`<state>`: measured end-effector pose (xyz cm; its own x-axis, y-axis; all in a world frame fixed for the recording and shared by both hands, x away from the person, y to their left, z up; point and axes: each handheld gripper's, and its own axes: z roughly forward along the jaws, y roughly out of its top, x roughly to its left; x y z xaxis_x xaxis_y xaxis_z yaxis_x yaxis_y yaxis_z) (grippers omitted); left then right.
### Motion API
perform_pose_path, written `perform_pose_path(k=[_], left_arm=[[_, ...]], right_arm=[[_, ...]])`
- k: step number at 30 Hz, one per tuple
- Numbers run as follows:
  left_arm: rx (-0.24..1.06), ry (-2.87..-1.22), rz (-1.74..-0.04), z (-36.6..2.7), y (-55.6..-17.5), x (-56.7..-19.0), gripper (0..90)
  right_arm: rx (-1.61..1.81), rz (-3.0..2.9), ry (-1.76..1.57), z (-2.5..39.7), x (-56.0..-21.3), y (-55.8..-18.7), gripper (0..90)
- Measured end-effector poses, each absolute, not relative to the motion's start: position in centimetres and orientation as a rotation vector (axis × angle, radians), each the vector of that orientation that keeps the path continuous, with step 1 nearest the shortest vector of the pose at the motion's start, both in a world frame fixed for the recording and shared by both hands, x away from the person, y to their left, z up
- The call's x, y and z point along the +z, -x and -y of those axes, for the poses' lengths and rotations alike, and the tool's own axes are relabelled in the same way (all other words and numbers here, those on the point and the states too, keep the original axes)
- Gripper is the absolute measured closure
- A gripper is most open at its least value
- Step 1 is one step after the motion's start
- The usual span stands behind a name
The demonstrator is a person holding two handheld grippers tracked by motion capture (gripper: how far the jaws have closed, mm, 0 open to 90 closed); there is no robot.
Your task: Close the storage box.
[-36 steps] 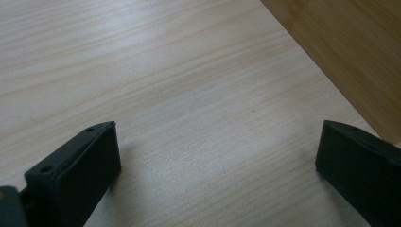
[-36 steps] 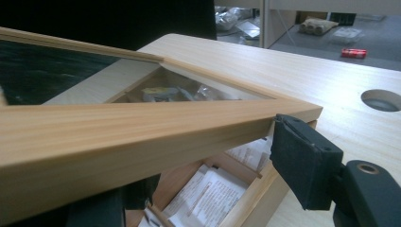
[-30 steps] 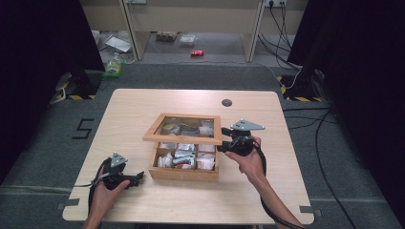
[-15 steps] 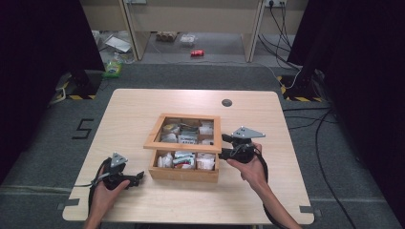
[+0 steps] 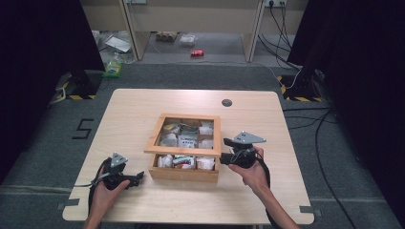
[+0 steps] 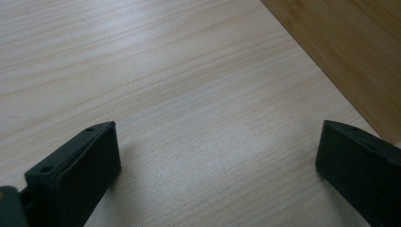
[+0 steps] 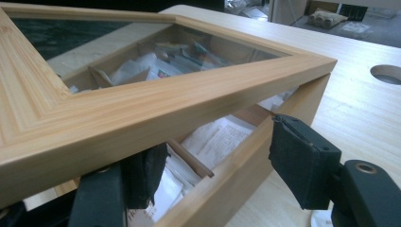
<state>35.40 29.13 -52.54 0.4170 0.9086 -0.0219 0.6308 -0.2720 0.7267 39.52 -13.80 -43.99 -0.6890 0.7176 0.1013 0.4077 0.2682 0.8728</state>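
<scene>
Lower than it stood a second ago, the glass-paned lid [image 5: 184, 134] of the wooden box [image 5: 184, 172] is coming down toward shut, and the right gripper [image 5: 228, 157] has sunk with it at the box's right side. The lid now hangs partly open, hinged at the far edge, its front edge raised over the packets [image 5: 180, 161] in the compartments.

In the right gripper view the jaws stand apart, one tucked under the lid frame [image 7: 156, 109] inside the box and the other outside the box wall [image 7: 236, 175] (so the lid seems to rest on the inner jaw rather than being pinched). The box sits at the middle of the table [image 5: 143, 105], nearer the front edge.

The left gripper [image 5: 128, 180] rests low on the table just left of the box, jaws wide apart with nothing between them; its own view shows bare tabletop and a corner of the box side [image 6: 350, 61].

The step in hand looks like closing the lid. Next, the inner jaw must slip out sideways before the frame meets the wall, or it will be trapped.
</scene>
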Motion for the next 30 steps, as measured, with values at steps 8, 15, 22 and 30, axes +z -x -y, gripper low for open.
perform_pose_path(k=[8,15,22,30], left_arm=[[0.535,-2.009,-1.3,-29.1,-35.4,-52.5,0.0],[0.534,-2.009,-1.3,-29.1,-35.4,-52.5,0.0],[0.534,-2.009,-1.3,-29.1,-35.4,-52.5,0.0],[0.532,-2.01,-1.3,-29.2,-35.4,-52.5,0.0]], right_arm=[[1.361,-2.247,-1.03,13.9,-44.7,-39.0,37.8],[1.315,-2.26,-0.991,13.9,-45.0,-38.8,37.8],[1.271,-2.286,-0.998,14.2,-45.5,-38.5,37.4],[1.249,-2.226,-1.115,17.2,-46.8,-39.7,37.4]])
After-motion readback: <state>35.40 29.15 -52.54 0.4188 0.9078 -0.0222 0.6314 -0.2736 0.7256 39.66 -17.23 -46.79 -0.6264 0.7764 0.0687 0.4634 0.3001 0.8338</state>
